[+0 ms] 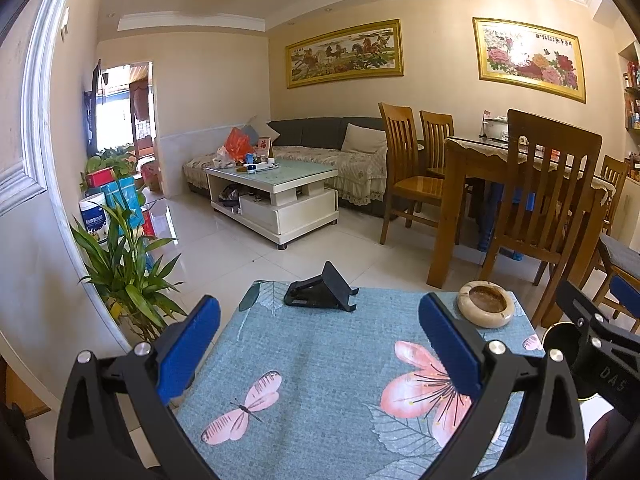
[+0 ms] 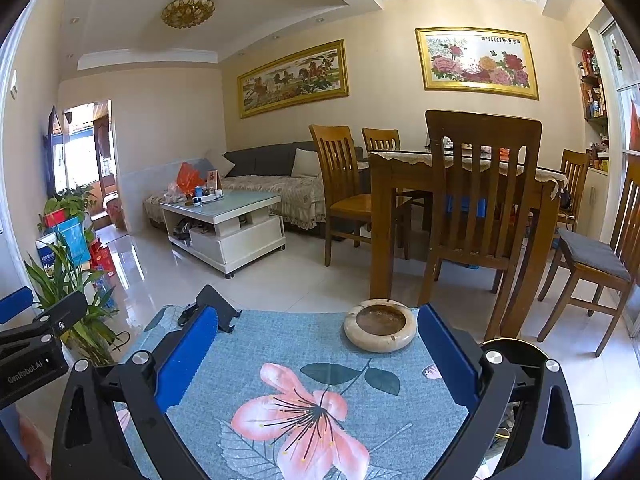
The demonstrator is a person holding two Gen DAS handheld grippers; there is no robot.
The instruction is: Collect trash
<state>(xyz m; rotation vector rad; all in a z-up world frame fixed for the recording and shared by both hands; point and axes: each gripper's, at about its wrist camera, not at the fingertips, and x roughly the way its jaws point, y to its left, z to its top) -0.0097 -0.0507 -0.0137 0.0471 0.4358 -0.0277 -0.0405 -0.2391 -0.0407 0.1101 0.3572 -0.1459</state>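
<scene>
Both grippers hover over a small table with a blue floral cloth [image 1: 320,360]. My left gripper [image 1: 320,344] is open and empty; its blue pads [image 1: 192,344] frame the cloth. My right gripper [image 2: 316,352] is open and empty too. A round stone ashtray [image 2: 380,324] sits at the table's far right, just ahead of the right gripper; it also shows in the left wrist view [image 1: 486,304]. A black phone stand [image 1: 320,292] sits at the far edge, also in the right wrist view [image 2: 216,312]. No loose trash shows on the cloth.
A potted green plant [image 1: 124,272] stands left of the table. A white coffee table [image 1: 276,196] with clutter, a sofa [image 1: 320,152], and a wooden dining table with chairs [image 1: 540,184] fill the room beyond. A round dark rim [image 2: 516,350] shows at the table's right.
</scene>
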